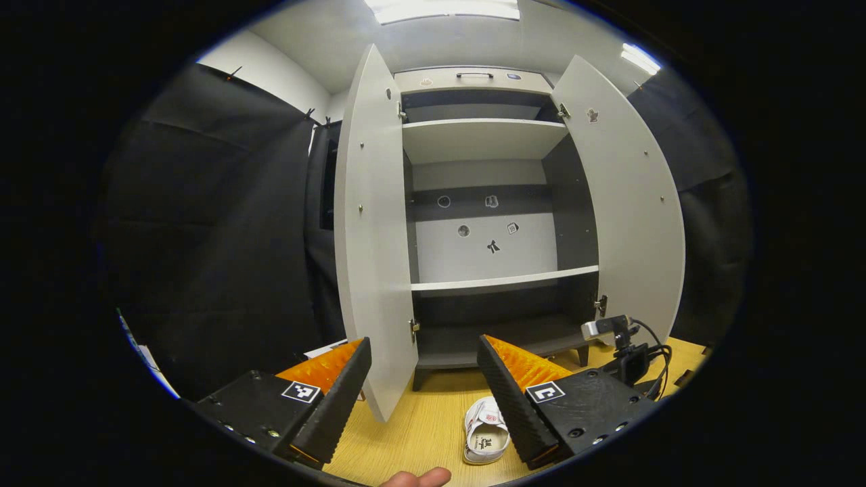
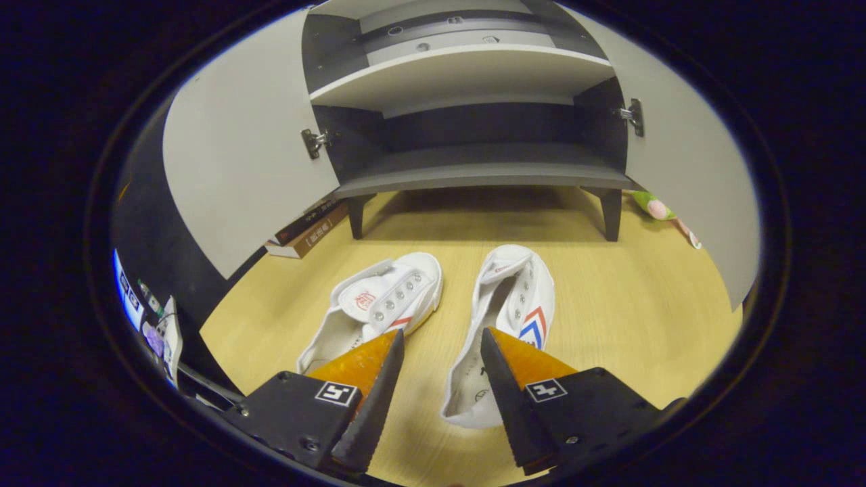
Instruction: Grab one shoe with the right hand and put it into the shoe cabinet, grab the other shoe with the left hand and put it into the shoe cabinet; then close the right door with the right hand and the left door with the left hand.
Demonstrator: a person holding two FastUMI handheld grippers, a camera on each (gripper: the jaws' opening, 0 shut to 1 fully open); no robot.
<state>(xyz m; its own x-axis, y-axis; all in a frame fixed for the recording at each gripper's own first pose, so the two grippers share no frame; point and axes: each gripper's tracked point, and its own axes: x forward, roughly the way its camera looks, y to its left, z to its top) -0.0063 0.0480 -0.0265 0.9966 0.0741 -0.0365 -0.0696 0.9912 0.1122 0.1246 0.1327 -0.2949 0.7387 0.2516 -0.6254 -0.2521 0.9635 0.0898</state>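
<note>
Plainly, the cabinet (image 1: 484, 203) dominates both views, both doors swung wide: the left door (image 1: 372, 237) at about 10 o'clock in the left gripper view and the right door (image 1: 629, 203) at 2 o'clock, with bare shelves between. It stands on short legs on the pale wooden floor (image 2: 609, 297).

Next down in size are the two white shoes, lying side by side on that floor in front of the cabinet, near each other but apart. In the right gripper view the right shoe (image 2: 511, 318) lies at 12 o'clock from the fingers, its long axis running nearly straight away toward the cabinet, heel nearest, its heel end passing behind the right-hand finger. The left shoe (image 2: 379, 304) sits at 11 o'clock, angled toward 1 o'clock.

The right gripper (image 2: 440, 368) hangs low over the shoes, fingers spread wide with nothing between them. It is much the nearer one, so I judge the right shoe its likely first grab.

The left gripper (image 1: 423, 375) is held higher, facing the cabinet, its fingers likewise apart and holding nothing; one shoe peeks out at its 5 o'clock.

Smallest: books (image 2: 308, 230) behind the left door.
</note>
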